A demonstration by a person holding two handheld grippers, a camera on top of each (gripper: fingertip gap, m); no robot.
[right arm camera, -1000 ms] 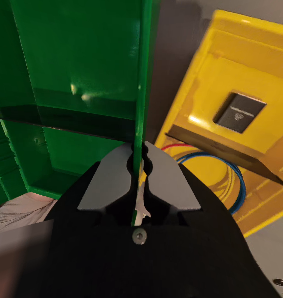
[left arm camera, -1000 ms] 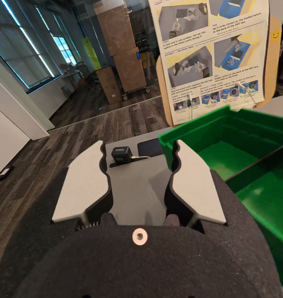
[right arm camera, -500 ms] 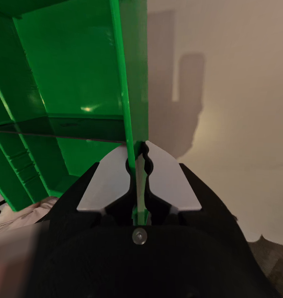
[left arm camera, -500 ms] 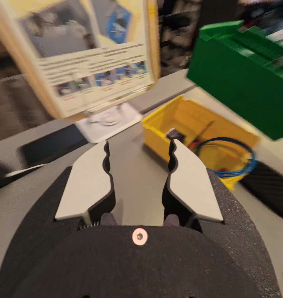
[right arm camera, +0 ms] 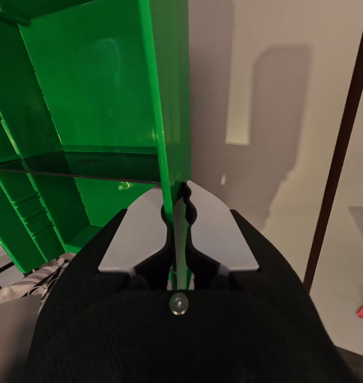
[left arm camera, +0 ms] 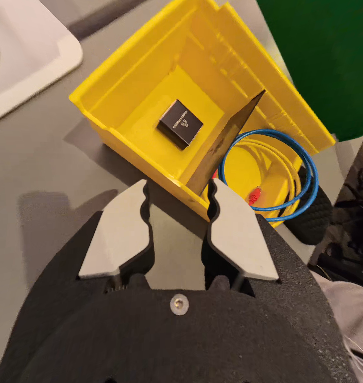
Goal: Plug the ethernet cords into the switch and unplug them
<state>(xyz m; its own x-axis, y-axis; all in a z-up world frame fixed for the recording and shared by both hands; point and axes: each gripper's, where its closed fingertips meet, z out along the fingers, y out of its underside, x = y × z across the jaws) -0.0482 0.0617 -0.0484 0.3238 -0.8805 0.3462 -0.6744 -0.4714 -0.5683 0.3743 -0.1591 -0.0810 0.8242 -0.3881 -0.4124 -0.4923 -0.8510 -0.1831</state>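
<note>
White print is borne by the black switch [left arm camera: 180, 124] in the yellow bin [left arm camera: 135, 143] — beyond the parted, bare left gripper [left arm camera: 177, 186]; the green bin's [right arm camera: 93, 93] wall is clamped by the right gripper [right arm camera: 174, 199].

Black grainy gripper [left arm camera: 177, 199] body, pale grey wavy-edged fingers [left arm camera: 122, 228], one silver screw [left arm camera: 179, 304] at centre.

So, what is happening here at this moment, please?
A person works with two handheld grippers. The right gripper is clamped on the side wall of a green bin and holds it up off the table. The left gripper is open and empty, over the near edge of a yellow bin. In that bin a dark divider separates the black switch from the coiled blue cord, yellow cord and red cord. Nothing is plugged in yet.
</note>
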